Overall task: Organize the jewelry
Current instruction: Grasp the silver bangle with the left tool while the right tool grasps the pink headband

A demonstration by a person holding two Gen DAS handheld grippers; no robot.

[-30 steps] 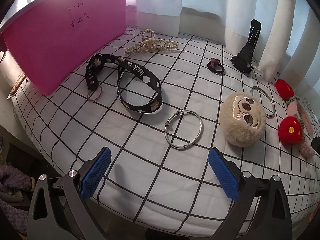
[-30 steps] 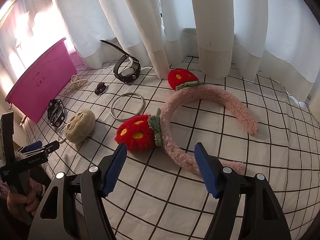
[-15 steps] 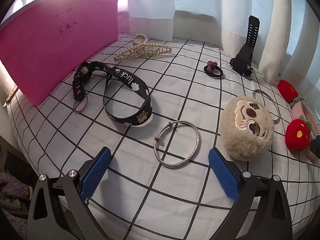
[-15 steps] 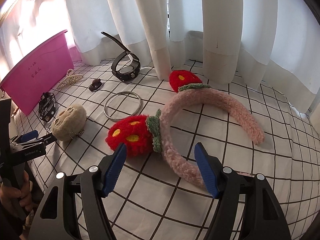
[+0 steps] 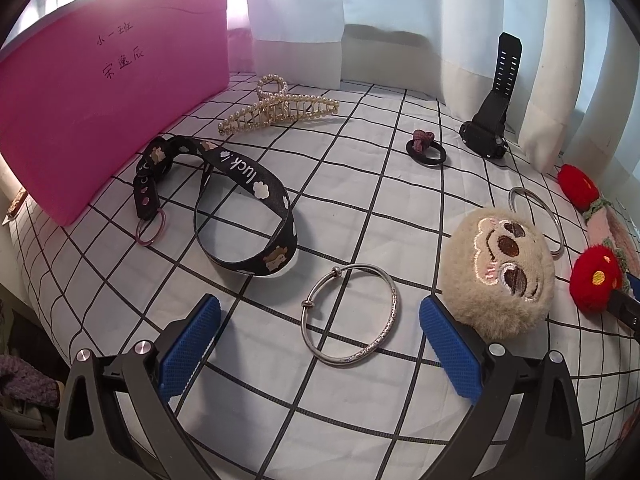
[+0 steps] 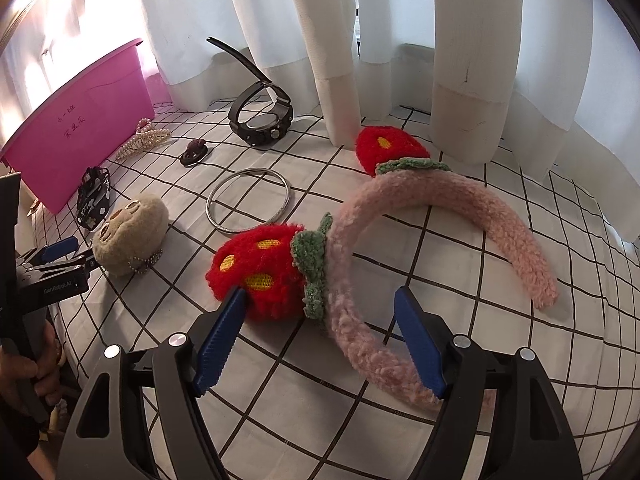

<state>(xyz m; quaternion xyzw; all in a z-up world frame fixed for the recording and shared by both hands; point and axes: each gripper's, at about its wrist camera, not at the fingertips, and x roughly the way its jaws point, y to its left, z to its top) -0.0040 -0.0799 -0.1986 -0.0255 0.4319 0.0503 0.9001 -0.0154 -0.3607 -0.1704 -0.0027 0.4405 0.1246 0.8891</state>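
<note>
My left gripper (image 5: 320, 320) hangs open just above the checked cloth. A silver bangle (image 5: 394, 304) lies flat between its blue pads, untouched. A fluffy pink headband (image 6: 460, 196) with two red strawberry pompoms lies in the right wrist view. My right gripper (image 6: 320, 300) straddles the near strawberry (image 6: 260, 264) and the band beside it. Its jaws are opening and the pads do not press on either, though the left pad brushes the strawberry's fuzz. The left gripper (image 6: 60, 256) also shows at the left edge of the right wrist view, in a person's hand (image 6: 24, 364).
A pink bin (image 5: 100, 100) stands at the back left. On the cloth (image 5: 360, 420) lie a pearl hair claw (image 5: 276, 108), a black printed strap (image 5: 248, 176), a hair tie (image 5: 426, 148), a black watch (image 5: 488, 128), a beige plush face (image 5: 500, 272) and a second bangle (image 6: 286, 196). White curtains hang behind.
Both grippers have sunk closer to the cloth. The bangle now lies between the left fingers. The right jaws have widened and come up around the near strawberry and band.
</note>
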